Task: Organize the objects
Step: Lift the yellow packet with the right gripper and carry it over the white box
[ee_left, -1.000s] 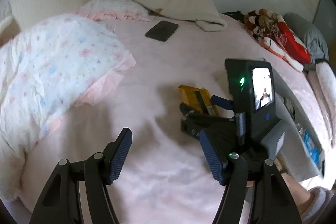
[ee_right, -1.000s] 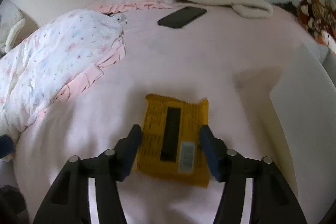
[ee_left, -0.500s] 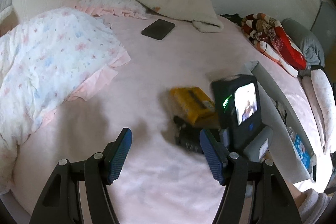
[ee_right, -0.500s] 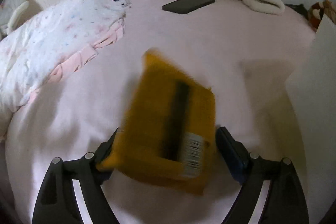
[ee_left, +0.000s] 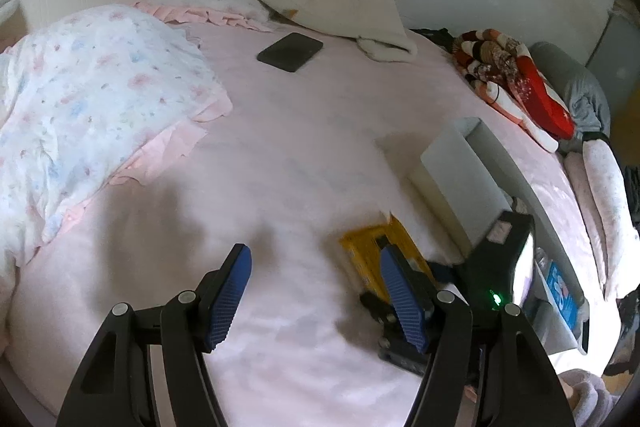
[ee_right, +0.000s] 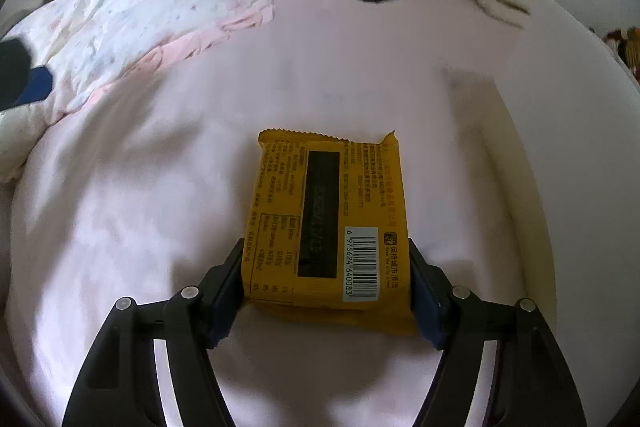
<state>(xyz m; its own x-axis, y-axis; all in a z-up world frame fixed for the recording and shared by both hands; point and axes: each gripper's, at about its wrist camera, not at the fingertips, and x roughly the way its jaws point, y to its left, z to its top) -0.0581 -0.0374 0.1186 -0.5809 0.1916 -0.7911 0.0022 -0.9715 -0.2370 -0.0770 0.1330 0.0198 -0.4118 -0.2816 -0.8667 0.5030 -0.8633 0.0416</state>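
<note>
Yellow snack packet (ee_right: 328,227) clamped in right tool (ee_right: 326,287), not yet in white bin (ee_left: 460,171) beside it; left tool (ee_left: 316,291) open, empty.

Your right gripper (ee_right: 326,287) is clamped on the yellow packet (ee_right: 332,211) — pads pressed to both its sides. Your left gripper (ee_left: 316,291) hangs with fingers spread wide — holding nothing.

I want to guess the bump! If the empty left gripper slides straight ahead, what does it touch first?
Probably just the pink bedsheet: nothing lies between the open left gripper and the flat black phone far ahead, though depth is unclear.
</note>
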